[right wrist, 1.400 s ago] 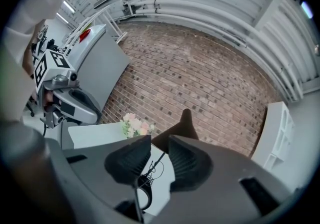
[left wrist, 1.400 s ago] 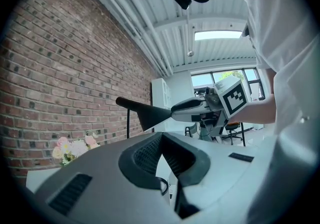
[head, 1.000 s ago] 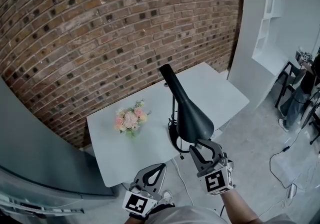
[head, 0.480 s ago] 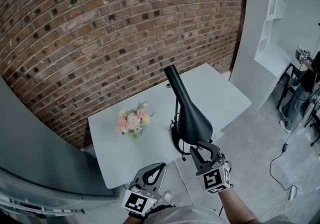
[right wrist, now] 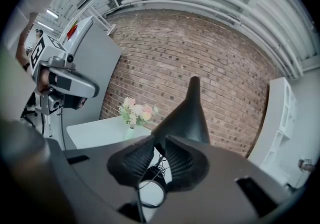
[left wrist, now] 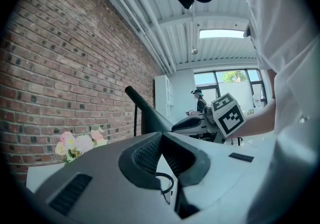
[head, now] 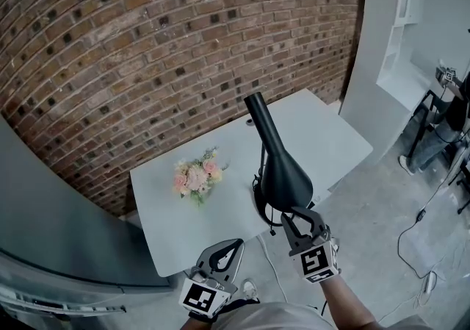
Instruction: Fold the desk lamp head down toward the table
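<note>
Right tongs [head: 295,214], closing, straddle matte conical lamp head [head: 283,174], seemingly untouched; left tongs [head: 235,245] shut.

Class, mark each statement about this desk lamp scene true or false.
1. The black desk lamp with a cone-shaped head stands on the white rectangular table. True.
2. The pink flower bouquet lies on the floor. False: the bouquet stands on the table.
3. The left gripper grips the lamp's stem. False: it is shut on nothing, apart from the lamp.
4. The lamp head's rim sits between the right gripper's jaws. True; those jaws have just been closing.
</note>
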Motion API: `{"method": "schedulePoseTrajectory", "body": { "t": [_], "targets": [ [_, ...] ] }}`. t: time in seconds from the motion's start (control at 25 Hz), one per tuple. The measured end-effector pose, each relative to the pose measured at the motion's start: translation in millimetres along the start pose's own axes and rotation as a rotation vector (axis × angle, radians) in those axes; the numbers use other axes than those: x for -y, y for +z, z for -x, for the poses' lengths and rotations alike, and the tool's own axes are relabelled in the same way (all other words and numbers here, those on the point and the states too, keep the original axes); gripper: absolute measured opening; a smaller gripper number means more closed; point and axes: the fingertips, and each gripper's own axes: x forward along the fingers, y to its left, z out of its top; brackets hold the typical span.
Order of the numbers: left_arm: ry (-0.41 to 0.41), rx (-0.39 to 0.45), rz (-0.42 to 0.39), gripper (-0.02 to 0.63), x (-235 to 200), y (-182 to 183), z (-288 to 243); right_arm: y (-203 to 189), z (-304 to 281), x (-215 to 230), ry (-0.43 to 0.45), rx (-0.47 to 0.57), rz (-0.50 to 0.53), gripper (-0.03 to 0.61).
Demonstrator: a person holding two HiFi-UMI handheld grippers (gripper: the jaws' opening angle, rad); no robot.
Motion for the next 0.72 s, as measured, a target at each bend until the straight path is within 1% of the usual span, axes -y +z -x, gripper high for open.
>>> {"method": "schedulePoseTrajectory", "body": {
  "t": [0.72],
  "targets": [
    [0.01, -0.007, 0.003, 0.008, -6.1, -1.8, 1.2, -11.8, -14.5, -1.6, -0.001, -0.014, -0.002, 0.071]
  ]
}}
